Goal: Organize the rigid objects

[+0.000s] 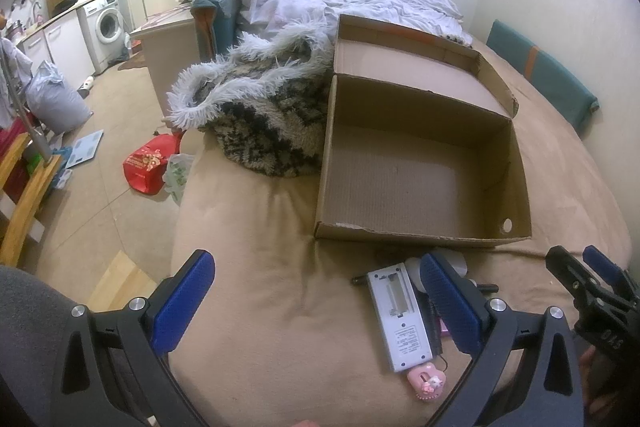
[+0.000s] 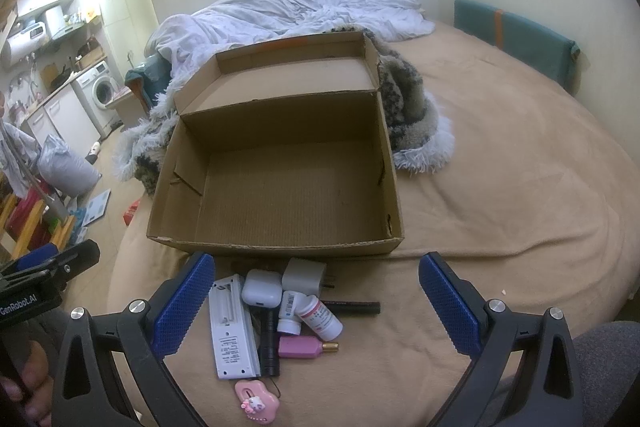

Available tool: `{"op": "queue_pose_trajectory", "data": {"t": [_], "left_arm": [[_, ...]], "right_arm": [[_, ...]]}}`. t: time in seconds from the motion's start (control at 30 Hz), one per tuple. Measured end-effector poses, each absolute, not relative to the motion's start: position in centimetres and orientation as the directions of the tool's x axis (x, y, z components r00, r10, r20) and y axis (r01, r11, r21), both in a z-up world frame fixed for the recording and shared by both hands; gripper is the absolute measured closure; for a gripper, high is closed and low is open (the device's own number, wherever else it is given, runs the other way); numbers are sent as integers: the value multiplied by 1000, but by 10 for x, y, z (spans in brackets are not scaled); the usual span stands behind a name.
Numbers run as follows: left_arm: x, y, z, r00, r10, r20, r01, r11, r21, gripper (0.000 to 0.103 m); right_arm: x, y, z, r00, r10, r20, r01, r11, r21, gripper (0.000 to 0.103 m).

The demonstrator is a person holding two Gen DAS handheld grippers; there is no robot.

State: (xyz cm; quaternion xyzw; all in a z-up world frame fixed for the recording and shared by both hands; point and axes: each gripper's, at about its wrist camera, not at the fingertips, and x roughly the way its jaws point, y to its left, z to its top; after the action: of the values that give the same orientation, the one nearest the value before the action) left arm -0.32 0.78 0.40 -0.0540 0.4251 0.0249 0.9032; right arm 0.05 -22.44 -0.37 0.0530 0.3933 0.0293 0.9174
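An open empty cardboard box [image 2: 280, 187] sits on the tan bed; it also shows in the left wrist view [image 1: 420, 183]. In front of it lies a pile of small items: a white remote face down [image 2: 232, 331] [image 1: 400, 319], a white earbud case [image 2: 262, 291], a grey charger plug [image 2: 303, 277], two white pill bottles [image 2: 322, 319], a black flashlight [image 2: 271, 347], a black pen [image 2: 352, 307], a pink bottle [image 2: 302, 347] and a pink heart toy [image 2: 256, 401] [image 1: 427, 383]. My right gripper [image 2: 316, 307] is open above the pile. My left gripper [image 1: 316, 307] is open, left of the pile.
A fluffy patterned blanket [image 1: 260, 115] lies left of the box and a white duvet [image 2: 288, 11] behind it. A teal cushion [image 2: 516, 39] stands at the wall. The bed edge drops to a cluttered floor with a red bag [image 1: 150, 163] on the left.
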Motion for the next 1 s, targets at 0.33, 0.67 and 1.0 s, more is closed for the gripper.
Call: {"op": "queue_pose_trajectory", "data": {"t": [0.33,0.67,1.0], "left_arm": [[-2,8,-1,610,2,-792,-91,994,-68,1],[17,-5,-21,487,-12,-873,-67,996,-51,1],[44,-40,-97,210,-153,-966,-101,979,-177,15]], "right_arm": [[1,-225,-3,689,102,-718,-14,992,128,0],[14,-241,-17,613,140,-778,-7,985,172,0],[25,-259,-50,495,150,-856,94,970,224,0]]}}
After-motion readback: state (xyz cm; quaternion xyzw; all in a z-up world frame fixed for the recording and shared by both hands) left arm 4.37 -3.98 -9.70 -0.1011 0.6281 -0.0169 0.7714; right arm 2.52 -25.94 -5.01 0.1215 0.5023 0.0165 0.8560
